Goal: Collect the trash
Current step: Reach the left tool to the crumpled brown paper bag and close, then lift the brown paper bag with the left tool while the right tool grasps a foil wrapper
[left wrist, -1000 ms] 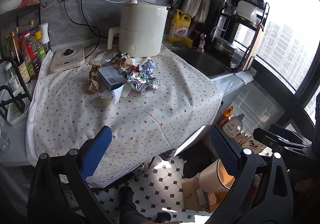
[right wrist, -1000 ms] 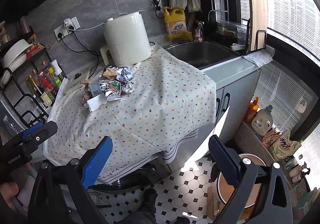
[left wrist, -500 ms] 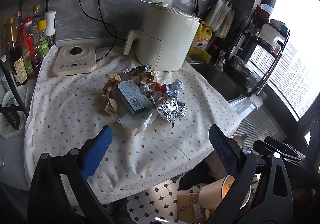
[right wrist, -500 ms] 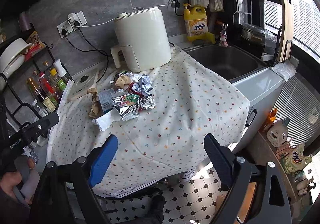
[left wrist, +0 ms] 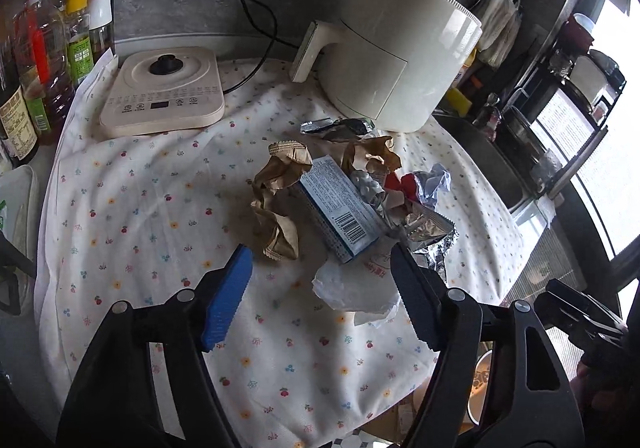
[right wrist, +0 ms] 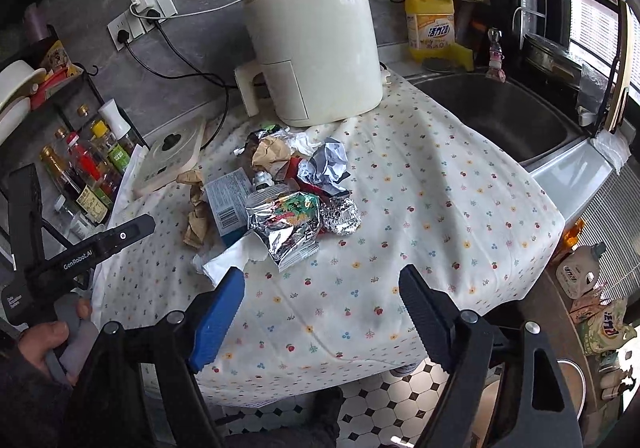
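Observation:
A heap of trash lies on the flowered tablecloth [left wrist: 152,207]: a blue box [left wrist: 340,207] [right wrist: 228,203], crumpled brown paper [left wrist: 280,191] [right wrist: 196,215], a white tissue [left wrist: 356,288] [right wrist: 228,260], silver foil wrappers [right wrist: 288,228] [left wrist: 432,232] and a foil ball [right wrist: 340,215]. My left gripper [left wrist: 320,300] is open and empty, low over the cloth just in front of the tissue. My right gripper [right wrist: 320,312] is open and empty, over the table's front edge, short of the heap.
A cream air fryer [left wrist: 396,59] [right wrist: 316,47] stands behind the heap. A flat cooker [left wrist: 164,91] and sauce bottles [left wrist: 48,59] are at the left. A sink [right wrist: 492,115] lies to the right. A bin [right wrist: 568,400] stands on the tiled floor.
Both grippers have moved forward toward the heap. The left one has come in much closer and lower, to the tissue's edge. Both stay open.

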